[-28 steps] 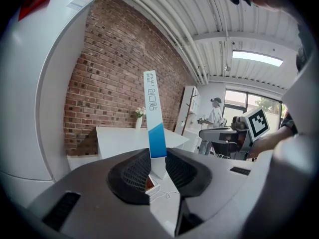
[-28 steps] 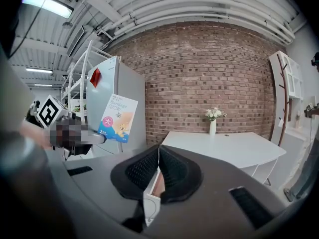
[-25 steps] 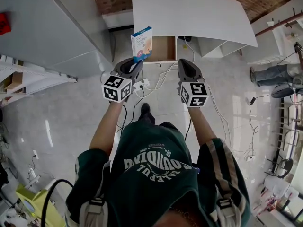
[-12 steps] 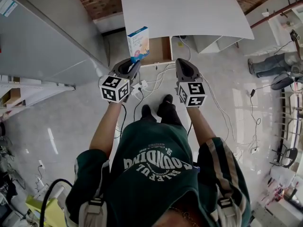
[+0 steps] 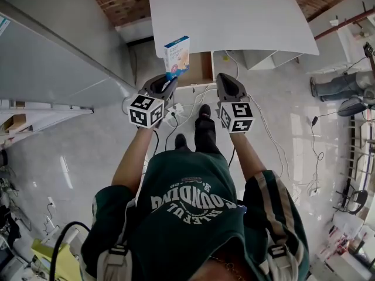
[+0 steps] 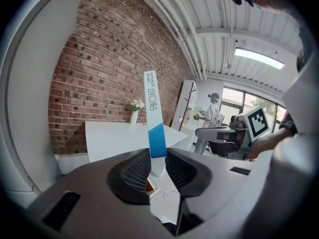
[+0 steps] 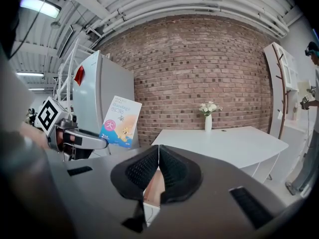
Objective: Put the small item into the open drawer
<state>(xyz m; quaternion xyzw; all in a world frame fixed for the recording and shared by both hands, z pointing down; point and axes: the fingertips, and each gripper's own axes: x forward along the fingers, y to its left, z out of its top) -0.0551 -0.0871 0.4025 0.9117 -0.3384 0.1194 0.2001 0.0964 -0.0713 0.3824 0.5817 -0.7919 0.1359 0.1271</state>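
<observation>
Small blue-and-white cardboard box (image 5: 177, 54) brought nearer the open wooden drawer (image 5: 203, 67).
It is pinched in the left gripper (image 5: 170, 79); the right gripper (image 5: 225, 79) is closed empty; placing remains undone.

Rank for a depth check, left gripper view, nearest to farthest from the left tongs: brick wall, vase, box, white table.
1. Box, held in the left tongs.
2. White table, ahead.
3. Vase, at table's back.
4. Brick wall, behind.

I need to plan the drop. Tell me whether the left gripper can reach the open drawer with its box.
Probably yes. The drawer stands pulled out under the desk, just ahead of the left gripper, and nothing stands between them. Its jaws clamp the box.
</observation>
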